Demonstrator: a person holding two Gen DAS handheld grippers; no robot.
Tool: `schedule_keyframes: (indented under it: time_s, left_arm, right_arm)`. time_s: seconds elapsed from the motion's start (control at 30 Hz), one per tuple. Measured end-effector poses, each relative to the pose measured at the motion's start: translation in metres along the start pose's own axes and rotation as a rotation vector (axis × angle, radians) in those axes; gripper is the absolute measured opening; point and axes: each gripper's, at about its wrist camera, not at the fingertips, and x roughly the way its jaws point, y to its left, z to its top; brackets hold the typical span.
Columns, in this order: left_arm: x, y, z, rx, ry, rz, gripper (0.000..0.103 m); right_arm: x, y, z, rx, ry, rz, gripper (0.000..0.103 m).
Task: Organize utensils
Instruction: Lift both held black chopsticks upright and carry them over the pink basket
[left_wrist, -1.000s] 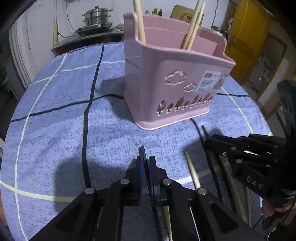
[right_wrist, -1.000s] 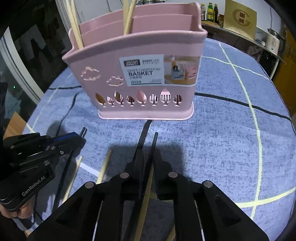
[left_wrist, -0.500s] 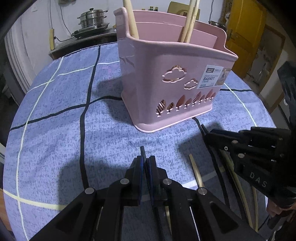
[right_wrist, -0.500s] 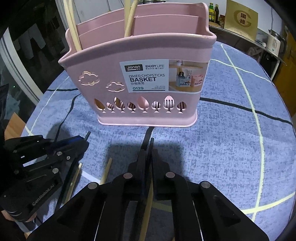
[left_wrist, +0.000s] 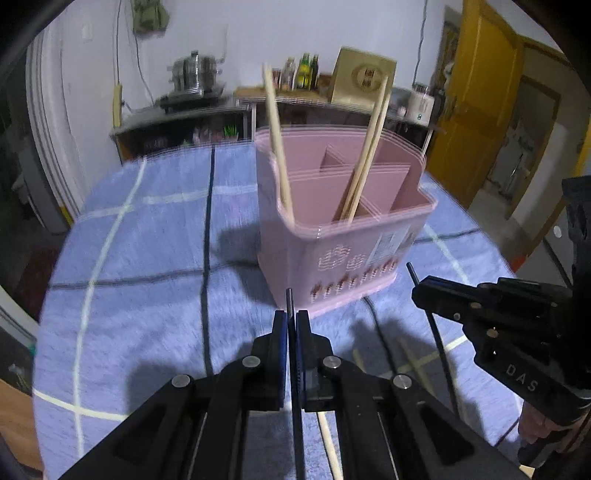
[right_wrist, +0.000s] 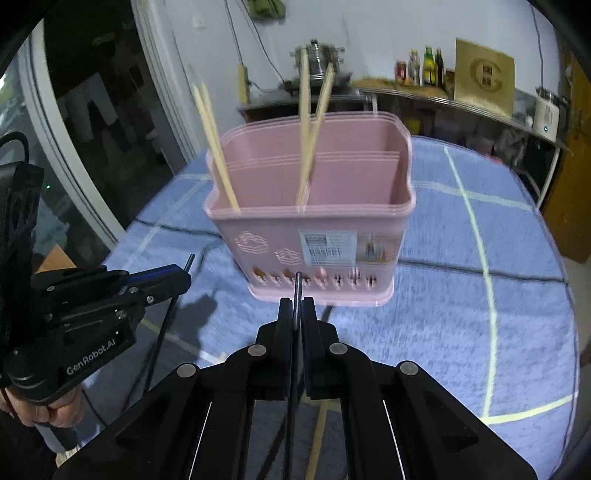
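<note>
Both tongs, left (left_wrist: 290, 323) and right (right_wrist: 296, 308), have lifted, each clamping a black chopstick (left_wrist: 289, 300) before the basket (left_wrist: 343, 236).

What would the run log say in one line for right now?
left gripper: shut on thin black chopstick | right gripper: shut on second black chopstick | pink plastic divided basket: holds wooden chopsticks

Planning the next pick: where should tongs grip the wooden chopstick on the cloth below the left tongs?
Near one end of the wooden chopstick, from above, pinching across its width. It lies flat on the tablecloth, so only its sides are reachable; an end grip probably eases tipping it into the pink basket.
</note>
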Motion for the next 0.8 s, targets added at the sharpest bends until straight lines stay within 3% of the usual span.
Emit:
schedule_keyframes:
  time_s: [0.43,0.8]
  left_arm:
    - [-0.099,-0.011,0.041,0.050,-0.221,-0.020,0.004]
    - [-0.111,-0.016,0.030,0.061,-0.238,-0.025,0.004]
  right_arm:
    - [-0.079,0.024,0.037,-0.047,-0.222,-0.001,0.004]
    - [-0.098,0.028,0.025,-0.066,-0.264,-0.006,0.004]
